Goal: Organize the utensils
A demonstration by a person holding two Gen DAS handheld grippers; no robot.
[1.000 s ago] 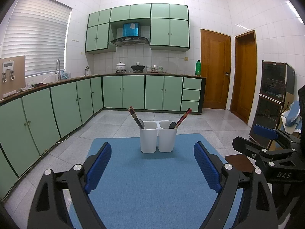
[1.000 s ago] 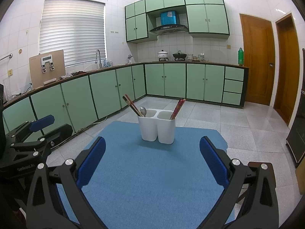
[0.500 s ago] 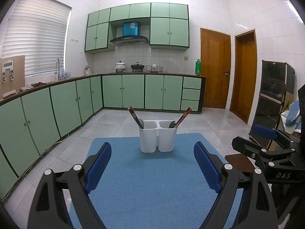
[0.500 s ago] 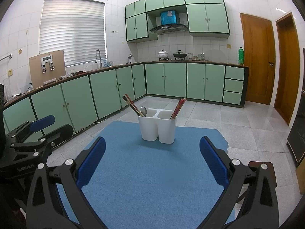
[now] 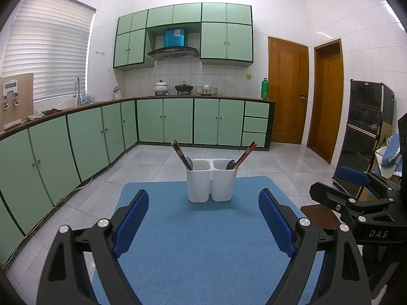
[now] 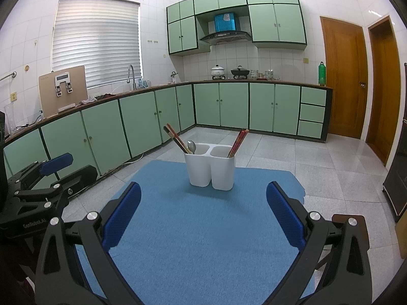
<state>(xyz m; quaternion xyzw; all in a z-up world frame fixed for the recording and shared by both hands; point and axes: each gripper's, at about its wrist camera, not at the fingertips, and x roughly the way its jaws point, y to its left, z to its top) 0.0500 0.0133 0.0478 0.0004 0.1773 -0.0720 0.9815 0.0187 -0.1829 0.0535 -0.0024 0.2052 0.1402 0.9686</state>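
A white two-compartment utensil holder stands at the far end of a blue mat. Its left cup holds dark chopsticks and a spoon; its right cup holds reddish chopsticks and a dark spoon. My left gripper hangs open over the near part of the mat, well short of the holder, nothing between its blue pads. My right gripper is likewise open and empty. Each gripper shows at the edge of the other's view.
Green cabinets run along the left and back walls, with a grey tiled floor beyond the mat. A dark glass-fronted cabinet stands at the right. A small brown surface sits off the mat's right edge. Two wooden doors are at the back right.
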